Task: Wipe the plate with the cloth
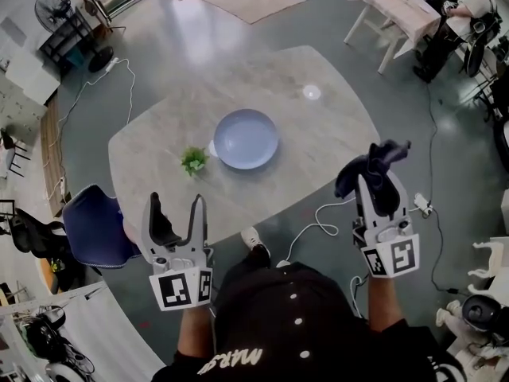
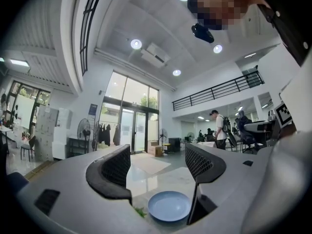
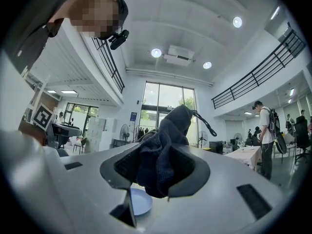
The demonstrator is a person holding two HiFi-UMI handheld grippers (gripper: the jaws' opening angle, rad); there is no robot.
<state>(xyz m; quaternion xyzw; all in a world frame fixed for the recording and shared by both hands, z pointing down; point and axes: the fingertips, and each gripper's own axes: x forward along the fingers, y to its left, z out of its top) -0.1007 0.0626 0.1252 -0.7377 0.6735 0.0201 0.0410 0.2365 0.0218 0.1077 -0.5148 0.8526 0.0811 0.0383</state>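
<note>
In the head view, a round, smooth pale-blue plate [image 1: 246,138] with a shallow raised rim lies at the middle of the frame on a pale, marble-patterned tabletop [image 1: 318,134] with rounded corners. A small green plant sprig [image 1: 193,161] sits just left of the plate. At lower left the grey plastic left tool [image 1: 176,204] hangs with its jaws spread wide and nothing between them. At right the right tool [image 1: 375,183] pinches a dark navy, nubby cloth [image 1: 388,154] that bunches up above its tips, well apart from the plate.

In the left gripper view, the mesh-textured pads stand far apart. The plate [image 2: 169,205] shows low in the gap between them, bare and glossy.

In the right gripper view, the jaws press on the fuzzy folded cloth [image 3: 163,145], which has a cord loop at its top. The plate [image 3: 140,201] lies below, at lower centre.
</note>
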